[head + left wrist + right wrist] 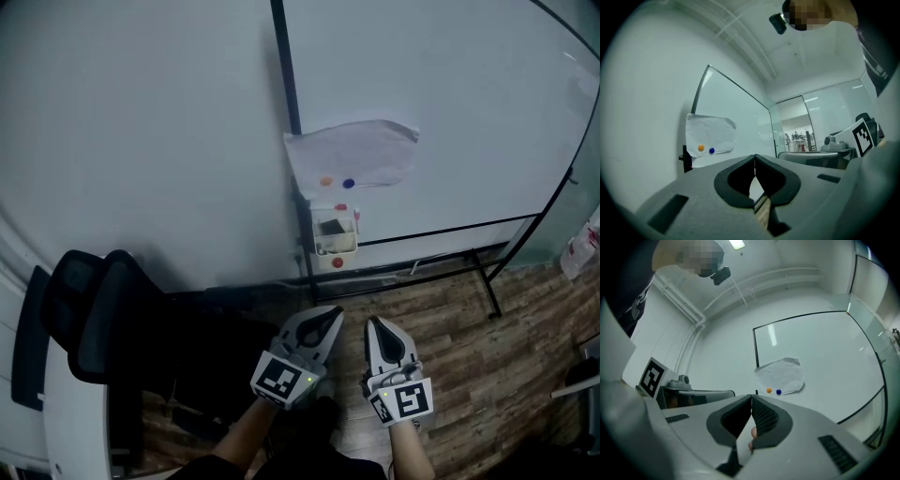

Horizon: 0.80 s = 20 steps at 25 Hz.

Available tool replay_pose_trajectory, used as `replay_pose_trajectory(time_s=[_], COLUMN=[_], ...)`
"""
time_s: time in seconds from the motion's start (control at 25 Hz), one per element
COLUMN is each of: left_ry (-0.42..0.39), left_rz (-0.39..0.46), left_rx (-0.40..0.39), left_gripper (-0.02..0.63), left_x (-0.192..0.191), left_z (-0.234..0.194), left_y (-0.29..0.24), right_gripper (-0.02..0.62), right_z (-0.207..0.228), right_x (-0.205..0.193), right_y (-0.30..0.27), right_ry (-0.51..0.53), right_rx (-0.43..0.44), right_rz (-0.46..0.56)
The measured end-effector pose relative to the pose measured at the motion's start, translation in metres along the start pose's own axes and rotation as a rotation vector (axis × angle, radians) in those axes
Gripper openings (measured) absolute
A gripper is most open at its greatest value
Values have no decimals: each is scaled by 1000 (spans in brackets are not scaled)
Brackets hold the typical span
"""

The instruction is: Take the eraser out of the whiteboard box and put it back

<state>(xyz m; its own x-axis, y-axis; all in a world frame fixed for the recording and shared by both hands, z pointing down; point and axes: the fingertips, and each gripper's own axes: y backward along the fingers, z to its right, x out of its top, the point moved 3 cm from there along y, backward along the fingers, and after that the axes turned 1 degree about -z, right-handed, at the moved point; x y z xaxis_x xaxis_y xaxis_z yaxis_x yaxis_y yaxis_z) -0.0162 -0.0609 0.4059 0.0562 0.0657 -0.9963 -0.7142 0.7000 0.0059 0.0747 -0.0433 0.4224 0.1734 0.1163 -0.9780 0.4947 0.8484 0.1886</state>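
White wall, wood floor (469, 323). Whiteboard (441, 103) on stand. Black chair (94, 319) close at left: could snag elbow on approach. Paper (352, 155) hangs just above box: reaching high could brush it loose. Left gripper (332, 316) and right gripper (374, 324) low, well apart from board, jaws closed, empty; arriving unopened would shove whiteboard box (337, 247). Eraser (332, 227) inside box: shallow pinch could drop it.

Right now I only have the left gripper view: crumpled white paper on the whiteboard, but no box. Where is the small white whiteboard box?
Observer: Head view shows the small white box on the whiteboard's dark frame post, just below the crumpled white paper.
Operator: Eraser inside?
Observer: A dark block, likely the eraser, sits in it.
Operator: The right gripper?
Observer: The right gripper is shut and empty, short of the box.
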Motion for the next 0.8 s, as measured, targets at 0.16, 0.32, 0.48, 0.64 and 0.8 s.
replay_pose_trajectory(time_s=[0.16,0.32,0.48,0.64,0.8], left_ry=[13,11,28,43,60], left_rz=[-5,-18,-29,-37,-47], left_rx=[1,15,26,32,45], left_gripper=[6,6,6,6,6], left_x=[-7,-20,-25,-29,-35], left_z=[-26,-59,-89,-116,-140], left_y=[-24,-45,-66,-82,-93], right_gripper=[5,5,5,4,3], right_z=[15,28,39,49,54], right_x=[-8,-18,-24,-28,-32], right_y=[-31,-65,-99,-129,-154], right_ry=[-4,-10,-6,-12,-4], right_rx=[1,9,15,10,14], right_rz=[-8,-23,-39,-53,-66])
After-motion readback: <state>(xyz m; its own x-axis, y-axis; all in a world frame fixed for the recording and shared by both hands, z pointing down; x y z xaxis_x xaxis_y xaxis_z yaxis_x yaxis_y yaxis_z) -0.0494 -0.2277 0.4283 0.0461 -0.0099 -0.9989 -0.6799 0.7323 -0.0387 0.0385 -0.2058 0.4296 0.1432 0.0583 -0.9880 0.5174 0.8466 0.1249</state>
